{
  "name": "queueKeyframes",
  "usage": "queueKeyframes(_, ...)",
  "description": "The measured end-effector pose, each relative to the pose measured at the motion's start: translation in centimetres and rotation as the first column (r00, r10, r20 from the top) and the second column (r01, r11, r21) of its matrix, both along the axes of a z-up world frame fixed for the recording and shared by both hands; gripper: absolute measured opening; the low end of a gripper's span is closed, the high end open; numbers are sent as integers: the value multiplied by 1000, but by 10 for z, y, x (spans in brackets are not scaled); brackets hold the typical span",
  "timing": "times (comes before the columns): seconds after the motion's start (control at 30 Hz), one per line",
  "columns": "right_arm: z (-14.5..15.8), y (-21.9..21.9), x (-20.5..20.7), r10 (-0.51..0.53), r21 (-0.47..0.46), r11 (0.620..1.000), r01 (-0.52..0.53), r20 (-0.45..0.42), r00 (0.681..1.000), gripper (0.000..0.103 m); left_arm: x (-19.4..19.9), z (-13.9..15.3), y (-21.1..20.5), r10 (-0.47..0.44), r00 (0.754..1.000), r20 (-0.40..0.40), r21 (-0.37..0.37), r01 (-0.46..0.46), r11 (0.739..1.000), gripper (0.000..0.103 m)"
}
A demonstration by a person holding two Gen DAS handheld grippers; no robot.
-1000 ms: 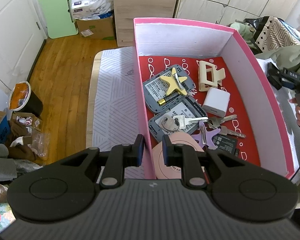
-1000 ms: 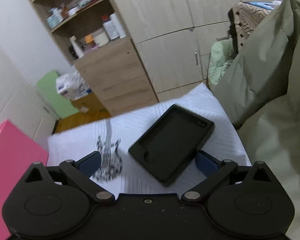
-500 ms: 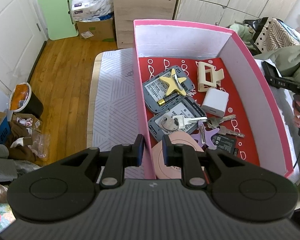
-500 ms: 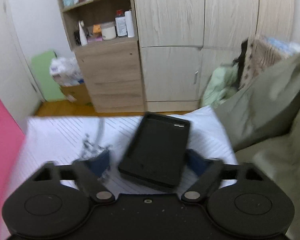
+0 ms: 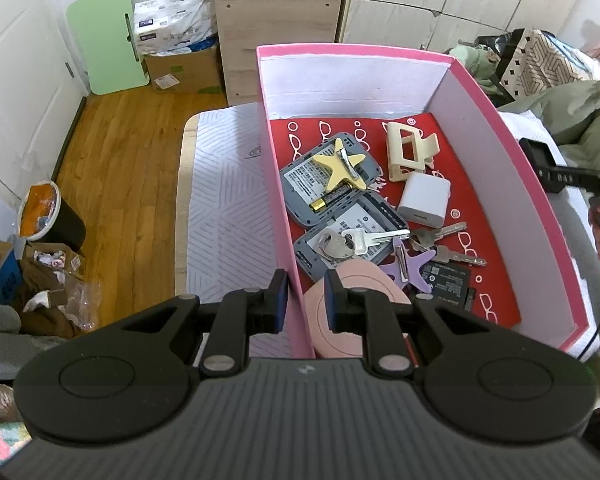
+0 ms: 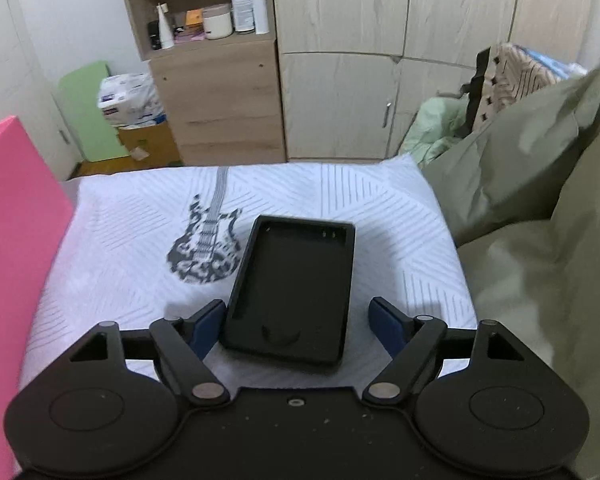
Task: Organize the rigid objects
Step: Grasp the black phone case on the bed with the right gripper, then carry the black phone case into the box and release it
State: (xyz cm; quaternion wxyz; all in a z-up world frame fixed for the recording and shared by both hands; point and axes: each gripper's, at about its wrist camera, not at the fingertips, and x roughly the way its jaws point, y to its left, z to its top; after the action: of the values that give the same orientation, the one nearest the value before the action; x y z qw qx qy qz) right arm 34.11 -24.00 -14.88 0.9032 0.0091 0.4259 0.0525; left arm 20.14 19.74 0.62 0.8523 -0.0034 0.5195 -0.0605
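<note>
One black rectangular tray (image 6: 294, 284), hollow side up, between opening right gripper (image 6: 296, 322) pads; neither pressing.

The pink box (image 5: 290, 216) is matt cardboard with a printed red paper lining, the keys (image 5: 444, 242) are bright metal, the charger (image 5: 424, 200) is smooth white plastic, the black case (image 6: 292, 288) is matt plastic on woven printed cloth (image 6: 140, 220), and the floor (image 5: 128, 152) is glossy wood.
</note>
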Motion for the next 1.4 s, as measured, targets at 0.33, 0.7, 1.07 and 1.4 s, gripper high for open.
queueKeyframes(0.33, 5, 6, -12, 6, 11, 1000, -6, -2, 1000, 68, -3, -1, -2, -19, 1000, 13, 20, 19, 1000, 17)
queueKeyframes(0.7, 47, 30, -58, 108, 50, 992, -113, 93, 990, 68, -4, 0, -1, -10, 1000, 22, 6, 10, 1000, 17)
queueKeyframes(1.07, 115, 68, -101, 306, 122, 932, -342, 248, 919, 68, -5, 0, 2, -2, 1000, 22, -3, 2, 1000, 17)
queueKeyframes(1.4, 143, 124, -102, 541, 104, 814, -572, 222, 811, 68, -3, -1, 3, 1, 1000, 11, -15, -1, 1000, 17)
